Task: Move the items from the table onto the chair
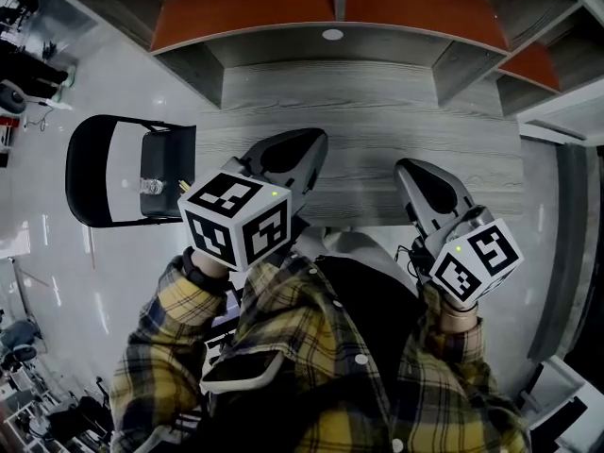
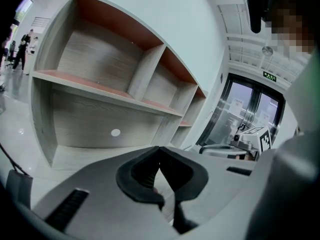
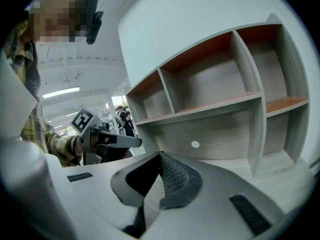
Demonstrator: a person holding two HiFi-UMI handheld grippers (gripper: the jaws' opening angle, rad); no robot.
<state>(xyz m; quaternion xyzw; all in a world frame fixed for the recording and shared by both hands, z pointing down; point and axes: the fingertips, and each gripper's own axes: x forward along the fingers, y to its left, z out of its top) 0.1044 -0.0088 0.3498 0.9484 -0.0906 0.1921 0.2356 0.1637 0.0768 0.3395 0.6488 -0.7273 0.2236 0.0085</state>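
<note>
At the left of the head view, a small clear item [image 1: 151, 187] is sitting on the black chair [image 1: 175, 154], lying leftward of the left gripper [image 2: 160, 150], which is hovering nearer to it. The left gripper and the right gripper [image 3: 160, 156] are both hanging over the bare tabletop [image 1: 377, 121], jaws pressed together on nothing.

There is one table [image 1: 377, 149] and one chair [image 1: 175, 159]. One small clear item [image 1: 151, 187] lies on the chair seat. There are two grippers, the left gripper [image 1: 311, 142] and the right gripper [image 1: 408, 170]. There are two marker cubes, the left cube [image 1: 236, 220] and the right cube [image 1: 477, 258]. One shelf unit [image 1: 330, 8] shows one round hole [image 1: 332, 34]. One person wears one plaid shirt [image 1: 311, 347].
</note>
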